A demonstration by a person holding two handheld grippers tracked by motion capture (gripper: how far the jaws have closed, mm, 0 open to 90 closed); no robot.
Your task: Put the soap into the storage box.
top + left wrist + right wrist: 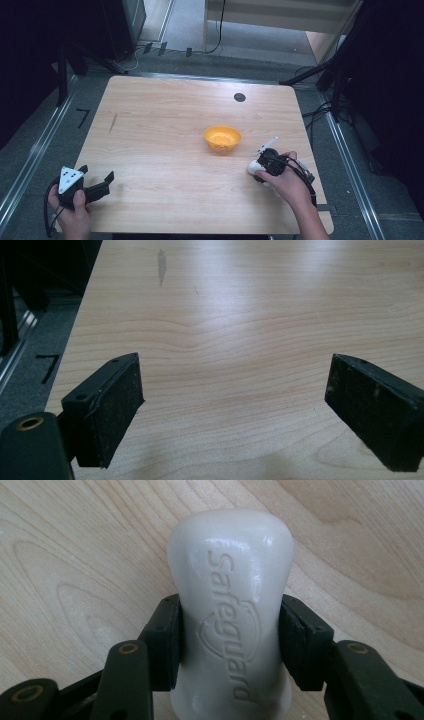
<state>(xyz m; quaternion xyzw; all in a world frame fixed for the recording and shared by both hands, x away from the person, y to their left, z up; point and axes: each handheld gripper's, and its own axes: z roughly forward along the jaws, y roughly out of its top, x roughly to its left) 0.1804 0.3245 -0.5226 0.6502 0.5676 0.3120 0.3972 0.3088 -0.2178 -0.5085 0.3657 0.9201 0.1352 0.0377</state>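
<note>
Black jaws press on both narrow sides of a white bar of soap [231,615] in the right gripper view, closed snugly at its waist, with the stamped brand name facing up. That hold across the slimmer middle looks chosen so the slippery bar cannot squirt out forward or back. From the high view, the right gripper [263,165] sits near the table's edge at about four o'clock from the centre, the person's right hand [286,179] wrapped over it; whether the soap rests on the wood or is lifted just clear is hard to tell from these angles.

At about eleven o'clock from the soap, near but apart, stands an orange bowl [222,138], upright and seemingly empty. It is the likeliest place for the bar to go, and nothing lies between the two, so the path appears free.

Over at roughly eight o'clock on the table [165,120], the left gripper [97,187] idles in the left hand [72,210]; its jaws stand wide apart with bare wood between them and nothing held. It is well away from the soap and bowl, so it blocks nothing.

Toward the far edge, at one o'clock, there is a small dark round spot [239,97], also out of the way.
</note>
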